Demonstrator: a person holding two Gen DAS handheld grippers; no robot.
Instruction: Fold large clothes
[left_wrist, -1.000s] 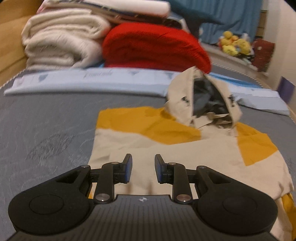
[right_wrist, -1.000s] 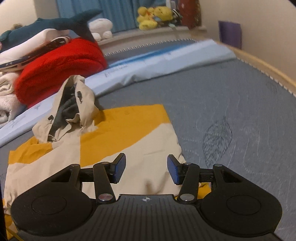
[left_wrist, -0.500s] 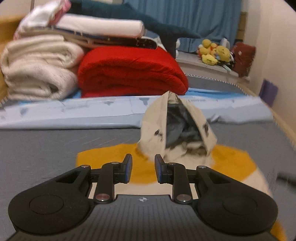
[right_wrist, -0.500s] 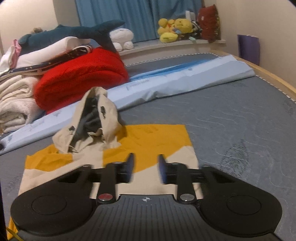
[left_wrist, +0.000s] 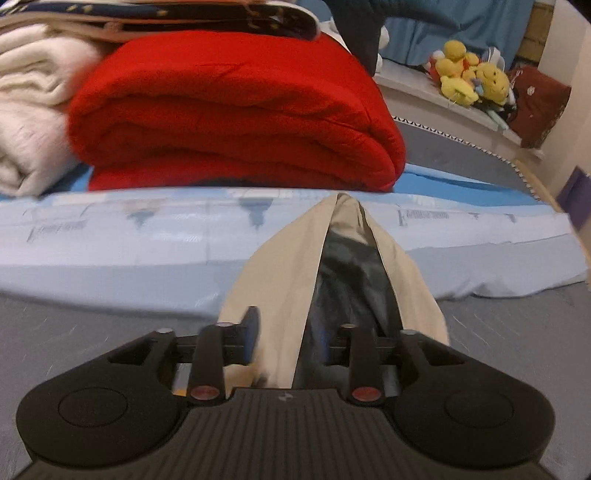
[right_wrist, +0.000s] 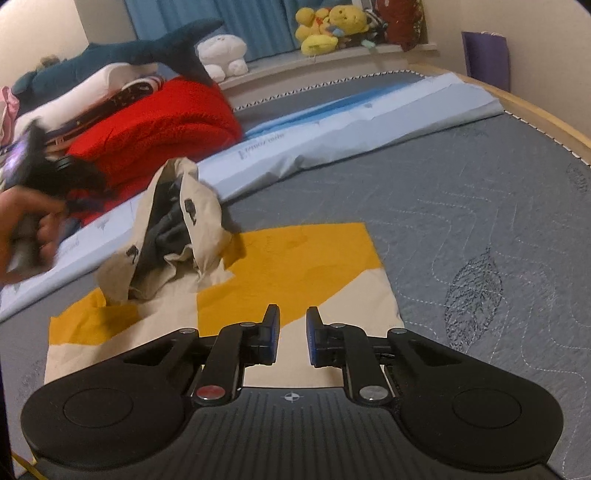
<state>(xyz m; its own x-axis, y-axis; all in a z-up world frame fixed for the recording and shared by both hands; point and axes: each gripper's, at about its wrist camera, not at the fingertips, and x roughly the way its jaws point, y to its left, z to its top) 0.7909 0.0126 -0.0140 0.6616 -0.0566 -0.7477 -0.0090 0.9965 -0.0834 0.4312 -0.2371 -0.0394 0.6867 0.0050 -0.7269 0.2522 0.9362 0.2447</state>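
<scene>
Step in hand: the body of the hoodie (right_wrist: 303, 295) is lying flat and already narrowed on the mattress (right_wrist: 480, 206), while the hood (left_wrist: 280, 280) is standing up, unfolded; I judge the hood is being dealt with now.
Left gripper (left_wrist: 286, 338): its fingers are sitting wide apart on either side of the hood's near cloth edge, not pinching it; blur is making actual contact hard to judge.
Right gripper (right_wrist: 292, 334): it is hovering over the near part of the hoodie's body with its fingers slightly apart and nothing between them.
Hoodie: it is lying toward the left half of the mattress, hood pointing at the far edge, with yellow panels showing across the shoulders.
Next move: it is probably calling for the left fingers to close on the hood edge and lay the hood down flat onto the body, the right gripper steadying the cloth.
Surface: a grey quilted mattress is carrying everything; a pale blue sheet (right_wrist: 332, 136) is running along its far edge.
Room: a red blanket (left_wrist: 229, 118) and cream blankets (left_wrist: 29, 110) are piling up behind the sheet; plush toys (right_wrist: 328, 29) are sitting on a ledge before blue curtains (right_wrist: 229, 14).
</scene>
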